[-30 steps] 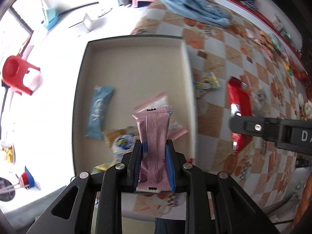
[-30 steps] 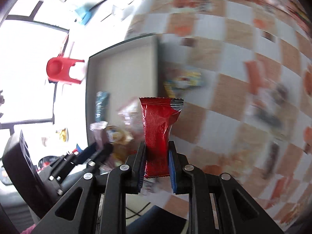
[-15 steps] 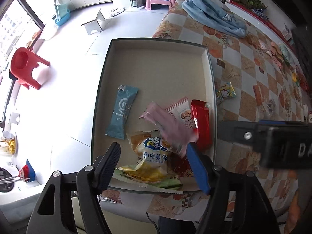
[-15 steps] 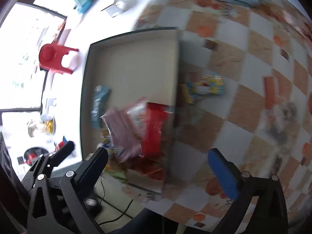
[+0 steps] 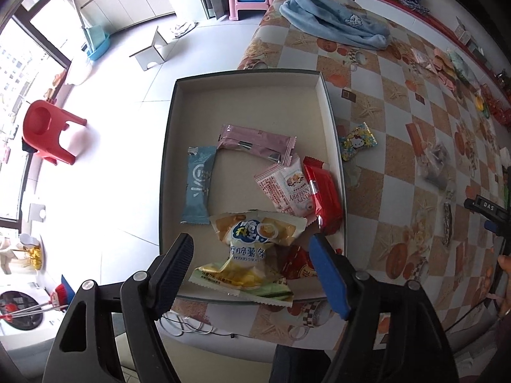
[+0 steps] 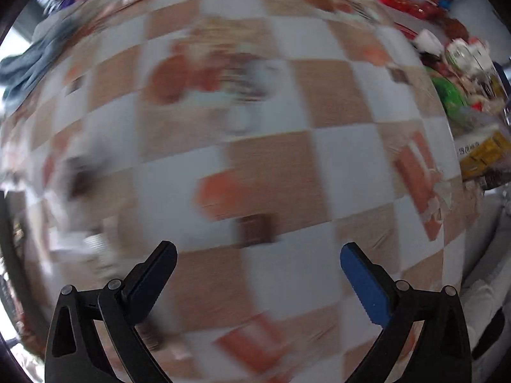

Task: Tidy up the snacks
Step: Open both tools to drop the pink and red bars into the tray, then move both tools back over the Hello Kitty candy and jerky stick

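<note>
— Inspector: Report gripper status, nearest first.

— Operator: My left gripper (image 5: pixel 250 252) hangs with its fingers spread wide and nothing between them, above the near end of the tray (image 5: pixel 329 108). My right gripper (image 6: pixel 258 263) is also spread wide and empty, over the checkered tablecloth (image 6: pixel 271 156); that view is badly blurred.

— Inspector: Snack positions?

— Operator: In the tray, nearest me, the yellow potato-stick bag (image 5: pixel 249 252). Beyond it, the red packet (image 5: pixel 322 198) lies against the right wall, long axis near-to-far. The blue packet (image 5: pixel 199 185) sits left, same orientation. Farthest, the pink packet (image 5: pixel 255 142) lies crosswise. A Hello Kitty packet (image 5: pixel 357 140) rests outside, just beside the tray.
</note>
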